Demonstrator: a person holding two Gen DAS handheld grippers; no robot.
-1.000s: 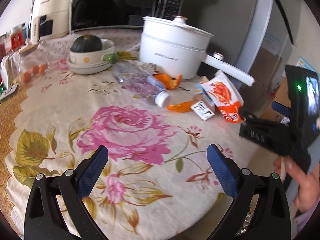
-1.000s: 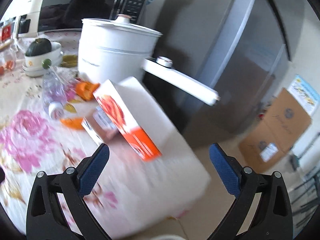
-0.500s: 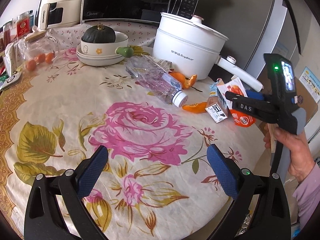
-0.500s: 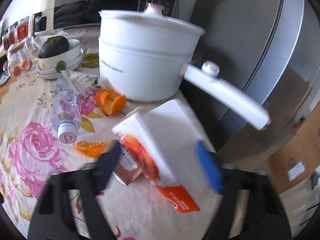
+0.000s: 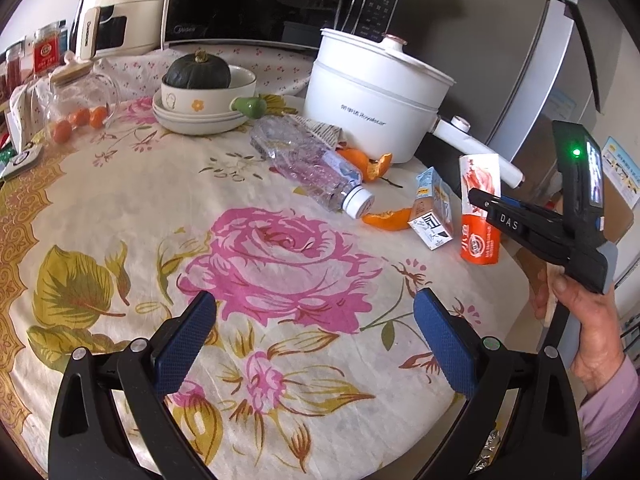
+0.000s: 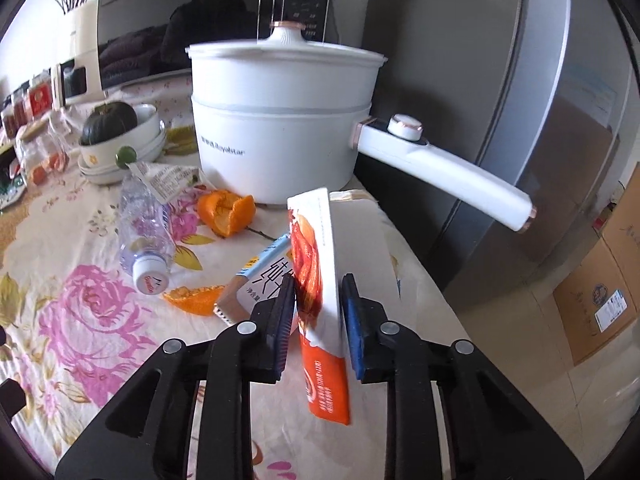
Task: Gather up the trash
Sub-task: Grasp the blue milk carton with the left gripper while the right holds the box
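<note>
Glossy white pot (image 6: 280, 120), crinkled clear plastic bottle (image 5: 308, 164), matt floral cloth (image 5: 160, 208), smooth cardboard carton (image 6: 320, 280)

bottle (image 5: 316, 168) lies left of carton (image 5: 434, 216), before pot (image 5: 372, 92).

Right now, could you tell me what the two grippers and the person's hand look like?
Both grippers, left and right, are black plastic with blue textured pads and silver pivot screws. The right one carries white "DAS" lettering, a green light and a small screen. The bare hand has a lilac sleeve.
</note>
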